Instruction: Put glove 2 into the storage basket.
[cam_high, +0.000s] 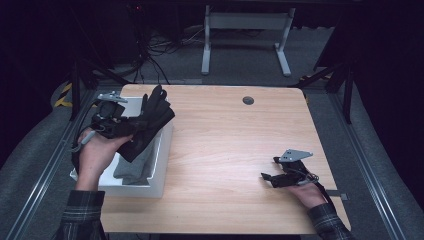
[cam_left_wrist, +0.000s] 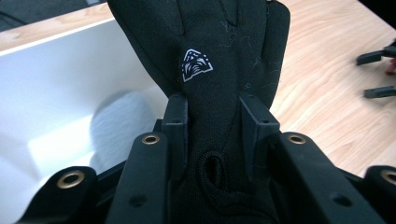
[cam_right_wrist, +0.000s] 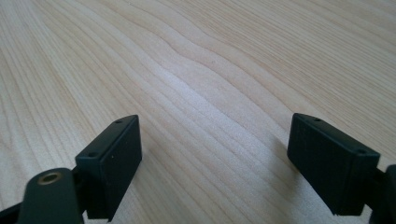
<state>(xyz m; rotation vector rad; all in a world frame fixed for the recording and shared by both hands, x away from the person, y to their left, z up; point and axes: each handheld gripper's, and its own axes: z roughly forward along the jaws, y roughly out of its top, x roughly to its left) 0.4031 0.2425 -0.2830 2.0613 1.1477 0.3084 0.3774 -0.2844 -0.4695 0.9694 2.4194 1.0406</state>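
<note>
At the near edge of the high view, two plaid sleeves come in over a pale wood-grain tabletop (cam_high: 225, 150) with rounded corners. The person's right hand rests on the wood near the right front corner, and the right tongs (cam_high: 267, 178) point left with their jaws standing wide apart and nothing between them; in the right gripper view the right tongs (cam_right_wrist: 212, 158) frame bare grain alone. On the left side, a white bin (cam_high: 162, 165) sits on the tabletop, partly hanging over its left edge, with a grey cloth (cam_high: 134, 169) lying inside. The left tongs (cam_high: 131, 127) are held above the bin, their jaws drawn in narrow and clamped on a black glove (cam_high: 150, 122), which hangs over the bin's far right part. In the left gripper view the left tongs (cam_left_wrist: 213, 123) pinch the black glove (cam_left_wrist: 205, 56) near its cuff, a small white emblem showing on its back, with the bin's white wall (cam_left_wrist: 56, 79) behind. Farther across the tabletop, a round grommet (cam_high: 248, 100) sits near the far edge. Beyond it lies grey carpeted floor (cam_high: 240, 60), the white legs of another desk (cam_high: 245, 35), a tangle of cables (cam_high: 160, 47) and dark surroundings, with metal rails (cam_high: 372, 175) running along both sides.
</note>
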